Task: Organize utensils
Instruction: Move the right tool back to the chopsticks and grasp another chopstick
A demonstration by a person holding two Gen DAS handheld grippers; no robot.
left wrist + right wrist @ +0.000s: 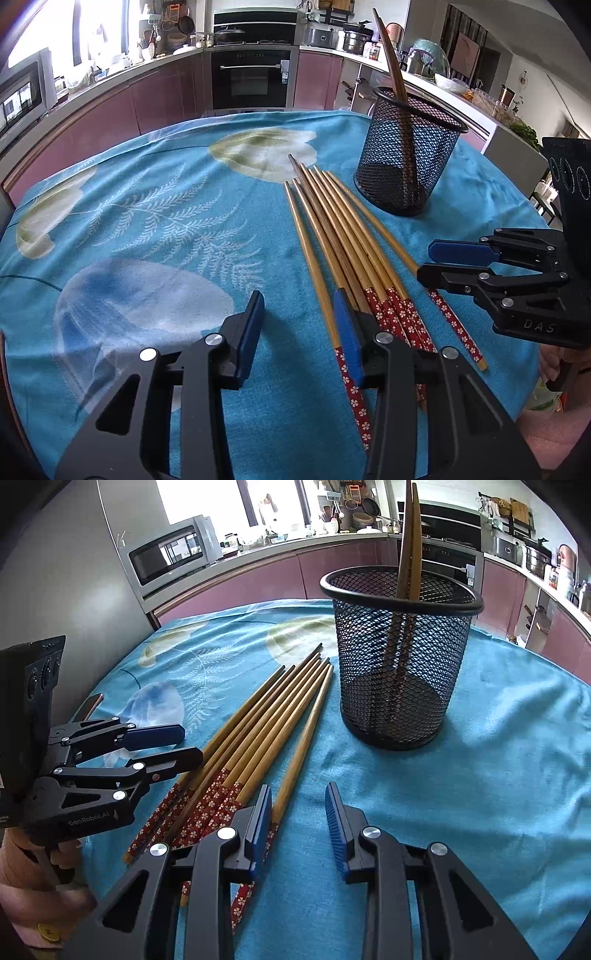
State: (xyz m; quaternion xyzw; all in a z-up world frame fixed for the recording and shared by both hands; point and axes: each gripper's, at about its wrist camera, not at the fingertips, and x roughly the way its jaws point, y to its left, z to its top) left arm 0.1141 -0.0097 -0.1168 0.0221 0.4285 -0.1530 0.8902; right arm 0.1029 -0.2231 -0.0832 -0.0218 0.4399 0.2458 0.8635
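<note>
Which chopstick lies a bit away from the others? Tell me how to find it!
Start at the black mesh cup standing on the blue tablecloth. Beside it lies a bundle of chopsticks with red flowery ends. The loner is the one on the cup's side of the bundle, angled slightly apart from the rest, its thick end beside a finger of the right gripper.
</note>
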